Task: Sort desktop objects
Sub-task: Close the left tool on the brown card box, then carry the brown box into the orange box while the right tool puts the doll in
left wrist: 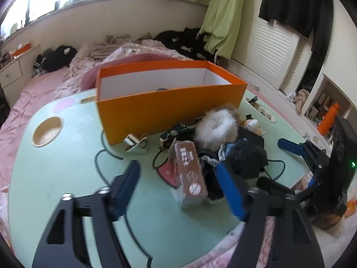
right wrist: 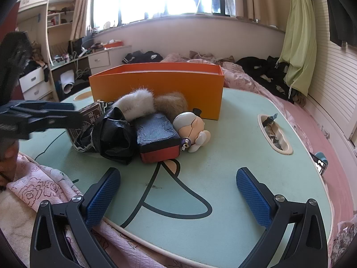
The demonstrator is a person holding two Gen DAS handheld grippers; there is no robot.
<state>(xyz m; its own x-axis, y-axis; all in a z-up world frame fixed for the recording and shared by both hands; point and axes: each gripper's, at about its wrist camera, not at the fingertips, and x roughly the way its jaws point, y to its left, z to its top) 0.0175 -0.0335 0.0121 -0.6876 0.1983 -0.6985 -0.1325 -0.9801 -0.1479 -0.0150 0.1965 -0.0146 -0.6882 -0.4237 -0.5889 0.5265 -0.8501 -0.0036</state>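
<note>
target: brown carton (left wrist: 189,169), upright-tilted on mint table (left wrist: 67,167), at left edge of clutter pile, just in front of orange box (left wrist: 169,109)
handling: likely light, stiff cardboard, glossy so maybe slippery; pinch across the narrow sides, mid-height
other items: white fur puff (left wrist: 215,127) soft, squashy; black bag (right wrist: 111,136) limp; doll figure (right wrist: 191,127) hard, maybe fragile; dark block (right wrist: 158,138) rigid
left hand-held gripper (left wrist: 178,192): fingers spread wide, straddling carton, holding nothing, contact not clear (blurred)
right hand-held gripper (right wrist: 178,192): fingers wide apart, empty, over bare table, near the pile
</note>
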